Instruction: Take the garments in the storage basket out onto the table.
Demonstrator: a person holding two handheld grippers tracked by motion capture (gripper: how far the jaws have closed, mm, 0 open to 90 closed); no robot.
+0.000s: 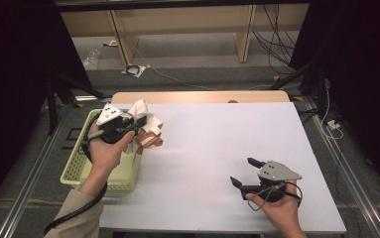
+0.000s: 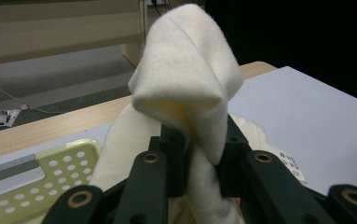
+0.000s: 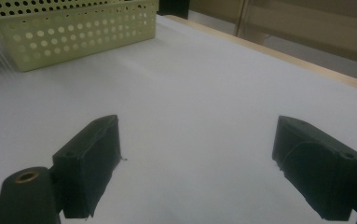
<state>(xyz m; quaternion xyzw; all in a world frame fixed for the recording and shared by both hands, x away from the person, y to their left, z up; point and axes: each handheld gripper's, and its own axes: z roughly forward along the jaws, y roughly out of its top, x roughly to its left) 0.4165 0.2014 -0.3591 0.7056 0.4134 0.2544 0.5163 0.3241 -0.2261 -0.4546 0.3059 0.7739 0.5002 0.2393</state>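
while the left tongs [image 1: 137, 125] stand clamped on a cream cloth [image 1: 145, 119], the job looks to be somewhere in its middle: the cloth is up off the surface, pinched between the 2 black jaws, with a fold bulging above the jaw tips and the rest hanging below them, as the left gripper view shows it [image 2: 185, 79]. a small printed label [image 2: 291, 166] on the cloth peeks out just to the right of those jaws. directly below and behind the left tongs sits the pale yellow perforated basket [image 1: 76, 166], at the edge of the white table [image 1: 227, 148]; the cloth hangs near the basket's far corner, partly over the table beside it, so i cannot tell whether it is coming out of the basket or going in. either way the grasp itself seems done and secure, and what is left is the carry and the setting down.

the right tongs [image 1: 241, 172] rest low on the table, well apart from the cloth, their jaws spread wide with nothing between them, only bare white table ahead [image 3: 190, 154] and the basket far off beyond [image 3: 73, 37]. i judge that hand is waiting for its part, perhaps to take a corner of the cloth.
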